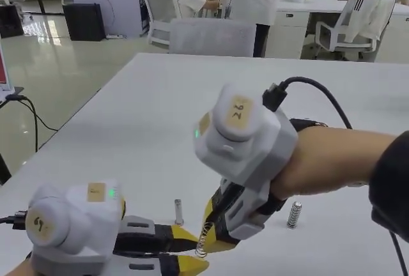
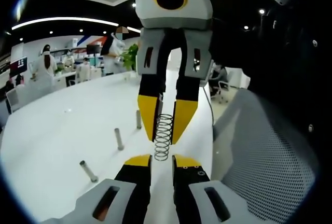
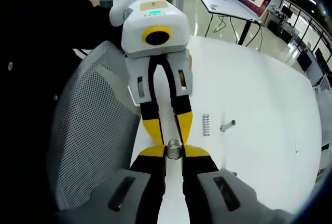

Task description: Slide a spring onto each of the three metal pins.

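Note:
A small steel spring [image 1: 203, 237] hangs between the two grippers near the table's front edge. My right gripper [image 1: 214, 241] points down and left, shut on the spring [image 3: 175, 150], which sits end-on between its yellow tips. Facing it, my left gripper [image 1: 201, 255] has its jaws narrowly parted at the spring's [image 2: 163, 136] lower end; whether they grip it is unclear. Three metal pins [image 2: 138, 119] [image 2: 119, 138] [image 2: 88, 171] stand on the white table to the left. One pin [image 1: 179, 212] stands just behind the grippers. A second spring [image 1: 294, 214] rests by the right hand.
The white table [image 1: 160, 116] stretches away, with a grey chair [image 1: 211, 36] at its far edge. A grey mesh chair back [image 2: 259, 146] is close behind the grippers. People sit and stand at desks in the background.

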A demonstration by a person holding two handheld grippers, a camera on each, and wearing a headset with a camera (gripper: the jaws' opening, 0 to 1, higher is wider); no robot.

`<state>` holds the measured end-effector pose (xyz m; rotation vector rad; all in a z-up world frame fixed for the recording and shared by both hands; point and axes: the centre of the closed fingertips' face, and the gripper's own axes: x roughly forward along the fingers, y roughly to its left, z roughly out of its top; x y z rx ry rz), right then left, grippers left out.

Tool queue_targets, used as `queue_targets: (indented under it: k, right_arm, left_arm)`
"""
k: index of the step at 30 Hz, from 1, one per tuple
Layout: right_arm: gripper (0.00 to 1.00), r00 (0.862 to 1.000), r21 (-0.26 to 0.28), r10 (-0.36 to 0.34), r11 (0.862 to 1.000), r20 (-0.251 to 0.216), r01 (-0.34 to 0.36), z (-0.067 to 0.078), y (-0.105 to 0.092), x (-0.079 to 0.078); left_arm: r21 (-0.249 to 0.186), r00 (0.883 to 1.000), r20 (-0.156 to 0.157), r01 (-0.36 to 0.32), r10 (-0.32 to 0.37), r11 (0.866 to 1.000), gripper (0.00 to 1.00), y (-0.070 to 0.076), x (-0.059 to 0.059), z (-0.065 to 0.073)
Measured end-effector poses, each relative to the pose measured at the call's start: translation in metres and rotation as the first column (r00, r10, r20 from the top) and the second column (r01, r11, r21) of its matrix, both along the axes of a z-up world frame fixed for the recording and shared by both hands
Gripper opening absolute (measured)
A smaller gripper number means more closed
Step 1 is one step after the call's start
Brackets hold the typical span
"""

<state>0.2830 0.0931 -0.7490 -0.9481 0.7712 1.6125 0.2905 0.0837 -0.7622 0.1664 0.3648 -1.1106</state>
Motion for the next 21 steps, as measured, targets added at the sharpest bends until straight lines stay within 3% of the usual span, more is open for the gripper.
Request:
queue_targets:
  k: [11, 21]
  right_arm:
    - [0.08, 0.998, -0.015, -0.056, 0.998, 0.012, 0.056, 0.000, -0.016, 0.020]
    - [0.08, 0.994, -0.017, -0.106, 0.994, 0.025, 0.107, 0.002, -0.029, 0.038]
  left_arm:
    - [-0.010, 0.997, -0.033, -0.077, 0.076, 0.997, 0.23, 0.020, 0.004, -0.008]
    - [-0.025, 0.985, -0.052, -0.166, 0.165, 0.986, 0.35, 0.042, 0.008, -0.013]
